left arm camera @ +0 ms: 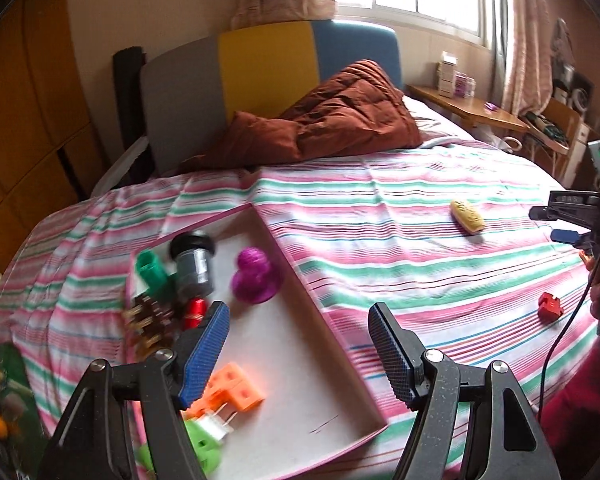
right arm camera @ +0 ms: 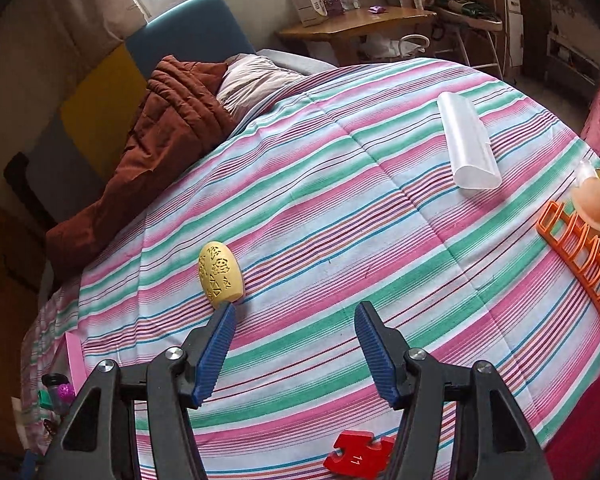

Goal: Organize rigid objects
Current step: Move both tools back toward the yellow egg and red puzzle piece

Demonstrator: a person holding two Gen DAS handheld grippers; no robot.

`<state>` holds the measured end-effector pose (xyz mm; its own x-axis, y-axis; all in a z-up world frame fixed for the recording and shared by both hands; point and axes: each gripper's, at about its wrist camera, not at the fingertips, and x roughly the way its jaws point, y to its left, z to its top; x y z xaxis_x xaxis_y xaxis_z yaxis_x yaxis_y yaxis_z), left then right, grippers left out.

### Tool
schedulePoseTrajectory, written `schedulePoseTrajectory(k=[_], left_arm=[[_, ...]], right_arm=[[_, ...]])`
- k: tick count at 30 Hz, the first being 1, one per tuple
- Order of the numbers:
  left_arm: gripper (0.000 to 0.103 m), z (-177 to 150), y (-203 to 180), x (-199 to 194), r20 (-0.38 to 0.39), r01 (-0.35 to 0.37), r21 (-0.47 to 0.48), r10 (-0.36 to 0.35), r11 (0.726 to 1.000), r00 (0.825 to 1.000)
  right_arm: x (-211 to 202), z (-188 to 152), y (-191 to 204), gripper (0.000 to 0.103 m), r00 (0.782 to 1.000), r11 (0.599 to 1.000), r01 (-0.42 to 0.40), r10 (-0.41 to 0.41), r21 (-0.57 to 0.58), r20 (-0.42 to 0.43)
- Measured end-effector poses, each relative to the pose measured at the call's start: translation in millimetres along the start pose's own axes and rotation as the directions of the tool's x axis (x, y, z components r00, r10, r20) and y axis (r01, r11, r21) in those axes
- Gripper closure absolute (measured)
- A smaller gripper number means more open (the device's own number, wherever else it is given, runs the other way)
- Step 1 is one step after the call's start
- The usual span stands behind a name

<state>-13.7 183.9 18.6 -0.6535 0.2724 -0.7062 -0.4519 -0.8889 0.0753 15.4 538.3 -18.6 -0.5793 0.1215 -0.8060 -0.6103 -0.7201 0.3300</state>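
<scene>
My left gripper (left arm camera: 298,326) is open and empty above a shallow pink-edged tray (left arm camera: 340,392) on the striped bed. The tray holds a purple figure (left arm camera: 254,278), a grey-black cylinder (left arm camera: 192,262), a green piece (left arm camera: 152,270), orange blocks (left arm camera: 236,390) and a light green piece (left arm camera: 202,446). My right gripper (right arm camera: 296,316) is open and empty over the bedspread, just right of a yellow egg-shaped piece (right arm camera: 220,274); it also shows at the left wrist view's right edge (left arm camera: 556,224). The yellow piece (left arm camera: 467,216) and a red puzzle piece (left arm camera: 549,306) lie loose; the red piece (right arm camera: 358,456) is under my right gripper.
A brown quilt (left arm camera: 340,116) is piled by the headboard. A clear plastic container (right arm camera: 470,146) lies on the bed. An orange rack (right arm camera: 580,252) and a peach cup (right arm camera: 594,204) sit at the bed's right edge. A wooden desk (right arm camera: 356,24) stands behind.
</scene>
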Motion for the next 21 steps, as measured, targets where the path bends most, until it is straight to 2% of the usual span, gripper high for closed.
schedulePoseTrajectory(k=[12, 21], left_arm=[[0.031, 26.2, -54.3, 29.6, -0.029, 0.087, 0.075, -0.085, 0.993, 0.996], [0.031, 38.8, -81.9, 55.7, -0.071, 0.128, 0.095, -0.122, 0.987, 0.99]], right_arm=[[1.2, 4.2, -13.3, 0.041, 0.999, 0.996, -0.033, 0.033, 0.078, 0.005], [1.3, 6.3, -19.0, 0.041, 0.998, 0.991, -0.067, 0.067, 0.115, 0.008]])
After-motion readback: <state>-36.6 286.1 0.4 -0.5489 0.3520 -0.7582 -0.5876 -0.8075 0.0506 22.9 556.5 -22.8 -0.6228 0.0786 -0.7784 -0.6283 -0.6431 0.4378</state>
